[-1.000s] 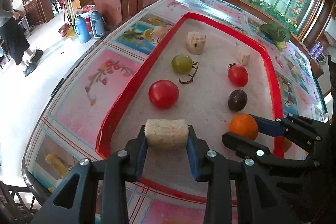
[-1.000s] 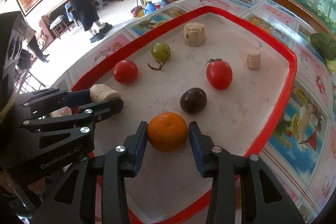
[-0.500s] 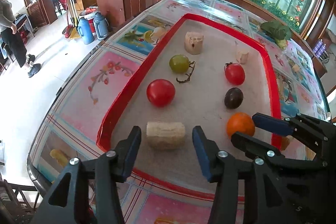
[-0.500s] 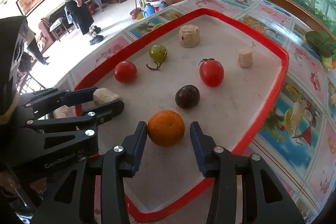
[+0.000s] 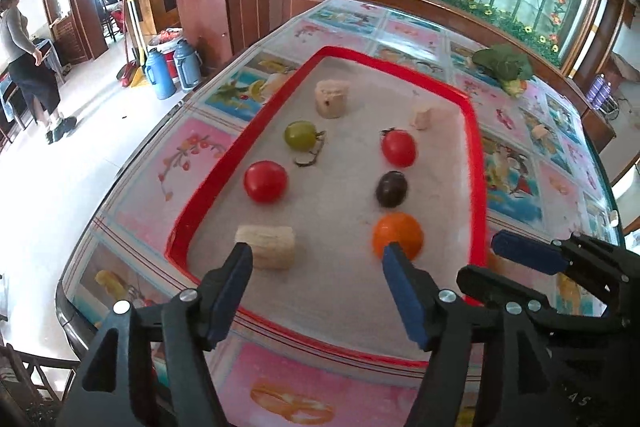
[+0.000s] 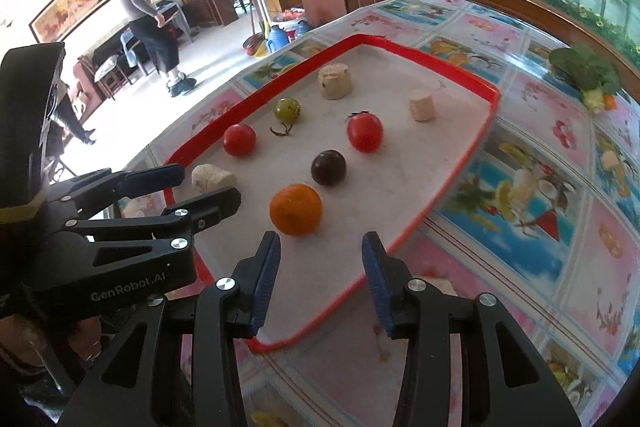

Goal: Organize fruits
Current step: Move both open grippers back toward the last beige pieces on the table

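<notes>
At the bottom of the left wrist view, left gripper (image 5: 316, 263) with jaws opening, nothing pressed between the blue pads; pale cut chunk (image 5: 266, 246) lying on its side just past the left pad, apart from it. In the lower middle of the same frame, orange (image 5: 398, 233) resting on the white floor of the red-rimmed tray (image 5: 208, 195), partly behind the right pad's tip. At lower right, right gripper (image 5: 476, 263) seen from the side, jaws parted and empty.

In the right wrist view, right gripper (image 6: 320, 251) low in the centre, pads spread with only tray floor between them, orange (image 6: 296, 209) sitting free just beyond the tips. Up the frame: dark plum-like fruit (image 6: 329, 167), red tomato with stem (image 6: 365, 132), small pale cylinder (image 6: 421, 105). Toward the left: second red tomato (image 6: 239, 140), green grape with stalk (image 6: 287, 109), larger pale chunk (image 6: 335, 81) farthest up. At far upper right, leafy greens (image 6: 586, 71) on the patterned tablecloth (image 6: 520, 187), outside the tray.
</notes>
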The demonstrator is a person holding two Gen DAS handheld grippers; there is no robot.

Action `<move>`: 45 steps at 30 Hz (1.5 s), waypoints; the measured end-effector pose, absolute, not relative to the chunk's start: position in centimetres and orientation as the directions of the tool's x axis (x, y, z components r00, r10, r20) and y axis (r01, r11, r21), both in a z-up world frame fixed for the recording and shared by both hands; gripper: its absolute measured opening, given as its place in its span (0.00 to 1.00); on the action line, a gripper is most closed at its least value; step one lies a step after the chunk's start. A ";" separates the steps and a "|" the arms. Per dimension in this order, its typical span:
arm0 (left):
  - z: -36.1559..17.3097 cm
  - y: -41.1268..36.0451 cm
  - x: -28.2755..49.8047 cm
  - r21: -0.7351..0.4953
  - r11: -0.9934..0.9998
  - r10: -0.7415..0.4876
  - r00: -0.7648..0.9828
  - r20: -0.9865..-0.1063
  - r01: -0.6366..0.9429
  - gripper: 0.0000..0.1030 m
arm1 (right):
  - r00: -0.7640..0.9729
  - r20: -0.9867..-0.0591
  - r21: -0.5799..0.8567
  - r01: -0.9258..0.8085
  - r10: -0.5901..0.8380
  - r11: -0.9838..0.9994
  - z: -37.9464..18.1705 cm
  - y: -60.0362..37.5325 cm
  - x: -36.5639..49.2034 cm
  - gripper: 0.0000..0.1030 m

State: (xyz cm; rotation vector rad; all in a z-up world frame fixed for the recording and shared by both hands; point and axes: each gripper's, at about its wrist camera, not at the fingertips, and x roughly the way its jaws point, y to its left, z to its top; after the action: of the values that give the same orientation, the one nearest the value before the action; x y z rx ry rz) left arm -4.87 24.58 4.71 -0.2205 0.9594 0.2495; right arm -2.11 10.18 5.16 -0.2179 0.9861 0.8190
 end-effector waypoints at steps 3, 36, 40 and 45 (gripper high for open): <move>5.3 23.3 -4.8 -0.077 0.955 0.102 0.562 -0.821 -0.286 0.71 | 0.295 -0.805 0.194 -0.689 0.515 0.698 5.4 8.7 -2.5 0.41; 2.6 9.1 -2.1 -0.112 0.994 -0.106 0.490 -0.865 0.018 0.76 | 0.464 -0.798 0.281 -0.278 0.385 0.918 3.8 -17.3 -0.2 0.44; 1.4 9.7 -1.2 -0.141 0.990 -0.111 0.467 -0.877 -0.030 0.76 | 0.461 -0.796 0.296 -0.270 0.393 0.916 3.3 -17.7 -0.2 0.44; 1.5 10.4 -0.3 -0.193 0.980 -0.143 0.494 -0.858 -0.052 0.75 | 0.470 -0.790 0.308 -0.253 0.395 0.917 3.1 -19.0 -0.2 0.44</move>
State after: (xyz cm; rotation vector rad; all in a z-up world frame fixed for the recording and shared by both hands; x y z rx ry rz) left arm -0.31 10.45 1.46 -0.2031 1.0550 -0.0559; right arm -0.24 -19.00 3.13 0.1557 1.0071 0.3989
